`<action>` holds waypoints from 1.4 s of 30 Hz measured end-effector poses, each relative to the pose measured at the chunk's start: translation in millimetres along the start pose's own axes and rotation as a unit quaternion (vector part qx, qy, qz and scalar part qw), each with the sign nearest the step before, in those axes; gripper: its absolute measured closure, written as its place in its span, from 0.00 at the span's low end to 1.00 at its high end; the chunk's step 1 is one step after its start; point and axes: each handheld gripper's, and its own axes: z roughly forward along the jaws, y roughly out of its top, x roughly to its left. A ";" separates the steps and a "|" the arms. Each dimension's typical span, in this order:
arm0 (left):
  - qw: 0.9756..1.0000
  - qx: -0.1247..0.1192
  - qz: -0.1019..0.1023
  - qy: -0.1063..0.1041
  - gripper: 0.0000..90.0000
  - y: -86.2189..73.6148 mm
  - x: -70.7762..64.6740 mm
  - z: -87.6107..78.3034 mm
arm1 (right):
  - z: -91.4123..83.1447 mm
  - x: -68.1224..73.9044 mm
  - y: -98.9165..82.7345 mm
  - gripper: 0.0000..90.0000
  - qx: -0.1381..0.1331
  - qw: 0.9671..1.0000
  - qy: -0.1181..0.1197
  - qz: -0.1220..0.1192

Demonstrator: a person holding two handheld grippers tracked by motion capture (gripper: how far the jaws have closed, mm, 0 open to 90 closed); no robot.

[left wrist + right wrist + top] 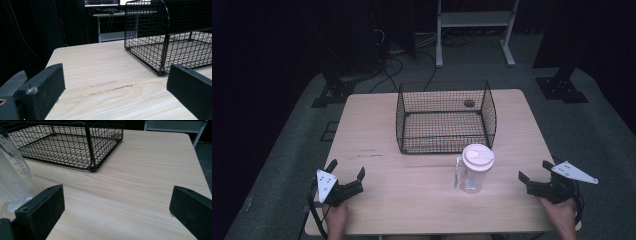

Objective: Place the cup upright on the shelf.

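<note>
- Clear plastic jar (475, 170) with a white lid stands upright on the wooden surface (412, 200), just in front of the black wire basket (445, 116), near its front right corner; close to it, contact not clear.
- Jar sits between the two grippers, nearer the right one.
- Right gripper (536, 175) rests low at the right near edge of the surface, held by the person's hand (562, 212), jaws released and spread wide, nothing between them, pointing toward the jar but apart from it.
- In the right gripper view the jar (13, 177) shows at the left edge, just beyond the left jaw, basket (67, 142) behind it.
- Left gripper (348, 176) at the left near edge, jaws released, wide apart, empty, only bare surface (105, 82) between them.
- Left gripper view shows the basket's (160, 37) corner ahead on the right.
- A small dark round thing (469, 103) lies by the basket's far wall; can't tell what it is.
</note>
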 end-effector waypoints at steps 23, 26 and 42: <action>1.000 -0.004 -0.001 -0.003 0.01 -0.3 0.3 -0.9 | -15.9 42.9 9.7 0.00 -0.006 0.999 0.050 -0.021; 1.000 -0.003 -0.001 -0.004 0.01 -0.2 0.6 -0.9 | -17.0 52.8 12.2 0.00 -0.006 0.998 0.060 -0.031; 1.000 -0.004 -0.002 -0.004 0.01 -0.3 0.9 -1.1 | -14.4 101.5 22.2 0.00 -0.013 0.994 0.094 -0.048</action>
